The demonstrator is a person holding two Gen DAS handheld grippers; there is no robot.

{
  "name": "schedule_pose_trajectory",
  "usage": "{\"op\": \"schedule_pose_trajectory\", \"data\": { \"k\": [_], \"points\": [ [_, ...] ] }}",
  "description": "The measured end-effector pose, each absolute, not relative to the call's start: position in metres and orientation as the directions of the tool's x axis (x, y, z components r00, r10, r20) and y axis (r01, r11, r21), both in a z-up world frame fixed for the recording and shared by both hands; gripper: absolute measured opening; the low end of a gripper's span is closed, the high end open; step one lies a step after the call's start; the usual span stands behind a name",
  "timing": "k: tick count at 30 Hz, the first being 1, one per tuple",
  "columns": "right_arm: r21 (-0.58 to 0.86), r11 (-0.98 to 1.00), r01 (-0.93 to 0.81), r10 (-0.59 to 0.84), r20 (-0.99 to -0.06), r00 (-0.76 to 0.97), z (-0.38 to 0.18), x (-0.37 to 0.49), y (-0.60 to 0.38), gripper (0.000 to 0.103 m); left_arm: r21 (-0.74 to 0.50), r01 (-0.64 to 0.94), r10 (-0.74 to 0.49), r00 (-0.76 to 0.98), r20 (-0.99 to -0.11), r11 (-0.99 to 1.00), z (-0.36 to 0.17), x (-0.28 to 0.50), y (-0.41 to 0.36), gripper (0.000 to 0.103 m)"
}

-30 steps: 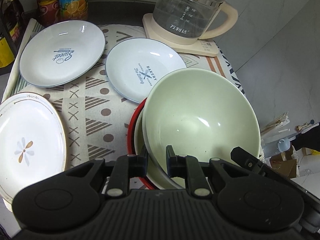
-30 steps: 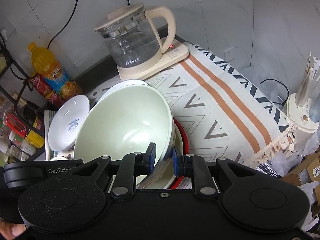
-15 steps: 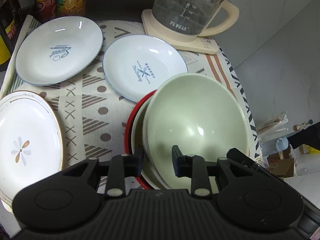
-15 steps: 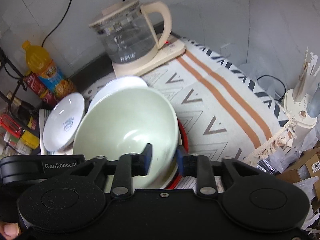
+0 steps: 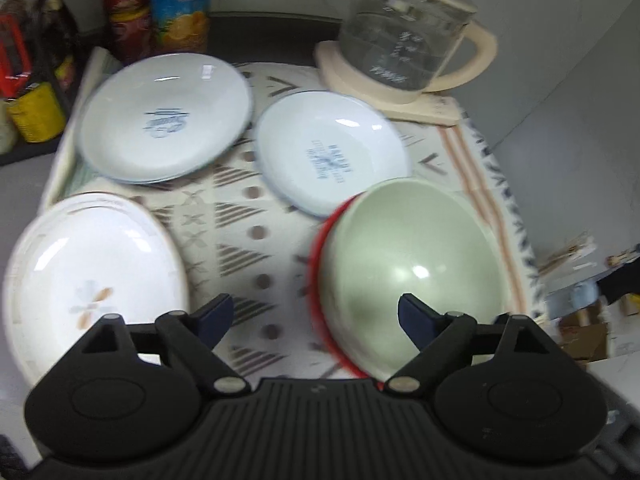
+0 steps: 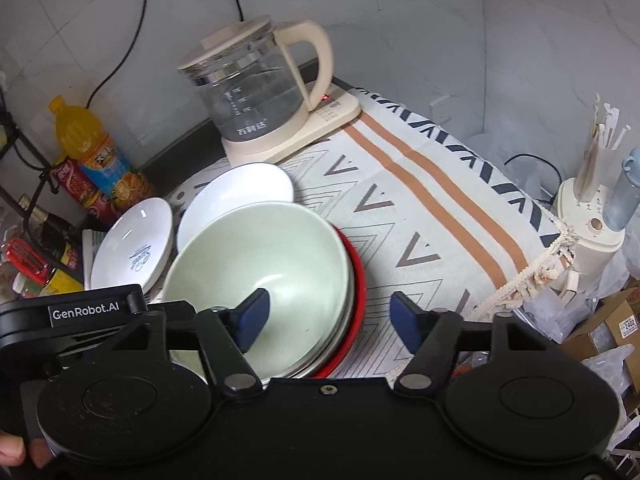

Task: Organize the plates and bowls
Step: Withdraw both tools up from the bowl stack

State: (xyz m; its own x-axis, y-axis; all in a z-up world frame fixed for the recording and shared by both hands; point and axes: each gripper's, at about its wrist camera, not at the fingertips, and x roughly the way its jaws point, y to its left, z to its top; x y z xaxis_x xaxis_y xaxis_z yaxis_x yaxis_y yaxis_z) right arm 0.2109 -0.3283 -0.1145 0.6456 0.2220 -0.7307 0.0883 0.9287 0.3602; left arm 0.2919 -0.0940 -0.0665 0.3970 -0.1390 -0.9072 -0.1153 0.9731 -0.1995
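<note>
Both tongs, left (image 5: 316,318) and right (image 6: 328,312), newly spread off green bowl (image 5: 412,268).

Pale green bowl (image 5: 412,268), red-rimmed plate (image 6: 358,280), cream cloth (image 6: 420,216) with brown chevrons.

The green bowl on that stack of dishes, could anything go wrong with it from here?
Possibly. The green bowl sits tilted on the red-rimmed stack, so it may slide. Both the left gripper and right gripper are open, so nothing steadies it. The Bakery plate lies close behind and could get knocked.
</note>
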Motion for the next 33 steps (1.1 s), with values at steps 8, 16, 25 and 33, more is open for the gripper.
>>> {"op": "schedule_pose_trajectory", "data": {
  "k": [8,16,25,33],
  "points": [
    [0.372,0.928,0.028,0.260,-0.698,0.667,-0.107,0.202,-0.312,0.103,-0.220,-0.141,-0.145,0.411,-0.900,0.965,-0.062,0.268,-0.059,0.094],
    [0.359,0.930,-0.075,0.316,-0.680,0.662,-0.105,0.195,-0.286,0.103,-0.222,-0.221,-0.108,0.433,-0.895,0.950,-0.061,0.243,-0.023,0.103],
    [0.299,0.939,-0.169,0.336,-0.695,0.635,-0.101,0.191,-0.257,0.103,-0.219,-0.293,-0.072,0.440,-0.895,0.931,-0.062,0.218,0.013,0.103],
    [0.255,0.932,-0.258,0.362,-0.704,0.611,-0.095,0.190,-0.233,0.102,-0.208,-0.320,-0.042,0.455,-0.890,0.924,-0.057,0.201,0.030,0.103]
  ]
}}
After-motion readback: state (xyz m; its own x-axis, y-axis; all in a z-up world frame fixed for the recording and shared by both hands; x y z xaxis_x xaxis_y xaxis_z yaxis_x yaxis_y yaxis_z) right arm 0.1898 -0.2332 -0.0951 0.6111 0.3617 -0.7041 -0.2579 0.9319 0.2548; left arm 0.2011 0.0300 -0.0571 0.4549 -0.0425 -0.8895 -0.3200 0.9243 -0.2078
